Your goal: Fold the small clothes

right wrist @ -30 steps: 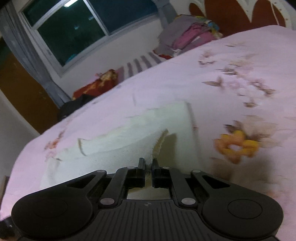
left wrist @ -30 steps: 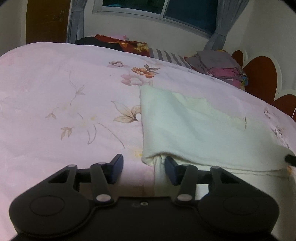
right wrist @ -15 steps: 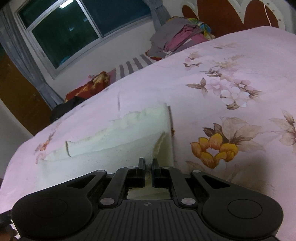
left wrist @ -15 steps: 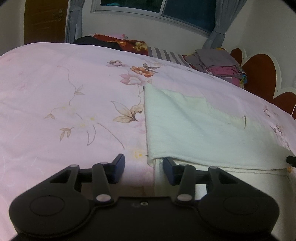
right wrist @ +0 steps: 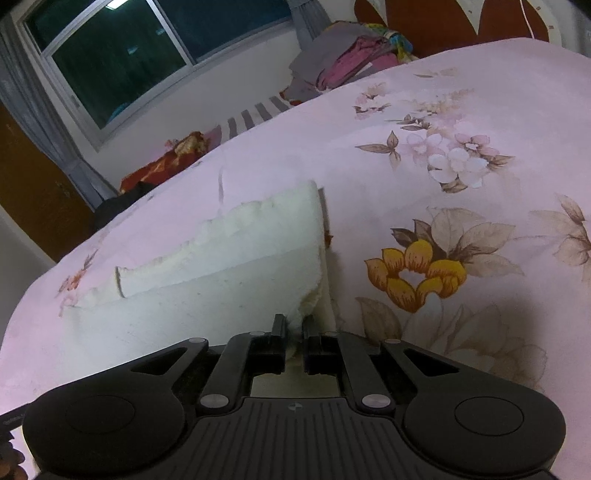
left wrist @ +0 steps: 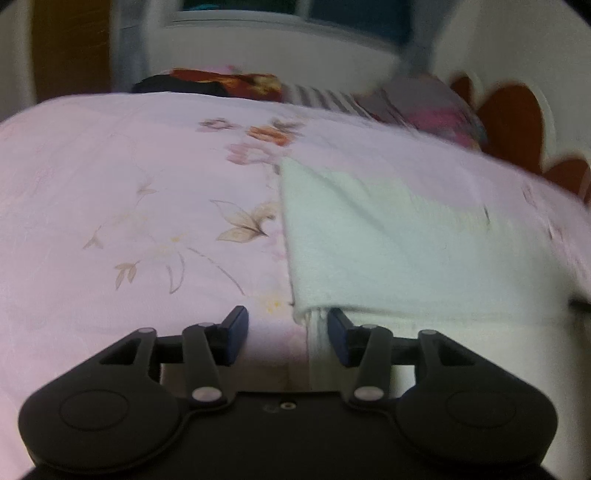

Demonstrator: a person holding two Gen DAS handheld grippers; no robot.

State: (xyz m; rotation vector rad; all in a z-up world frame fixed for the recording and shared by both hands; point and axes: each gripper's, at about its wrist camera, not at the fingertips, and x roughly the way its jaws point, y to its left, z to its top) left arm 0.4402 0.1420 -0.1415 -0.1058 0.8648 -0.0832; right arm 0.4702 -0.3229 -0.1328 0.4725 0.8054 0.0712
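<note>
A cream-white small garment [left wrist: 388, 243] lies folded over on the pink floral bedspread [left wrist: 129, 206]. In the left wrist view my left gripper [left wrist: 288, 334] is open, its fingers astride the garment's near left corner, holding nothing. In the right wrist view the same garment [right wrist: 207, 295] lies flat with a ragged far edge. My right gripper [right wrist: 294, 328] is shut on the garment's near right corner, and the pinched cloth bunches up between the pads.
A pile of grey and pink clothes [right wrist: 351, 59] sits at the head of the bed by the red headboard [right wrist: 443, 22]. A red patterned cloth [right wrist: 166, 162] and a striped pillow [right wrist: 255, 114] lie along the far edge under the window.
The right gripper has carried its pinched corner toward me and lowered it, so the folded layer lies flatter. The left gripper stays open at the near left corner; its view is now blurred.
</note>
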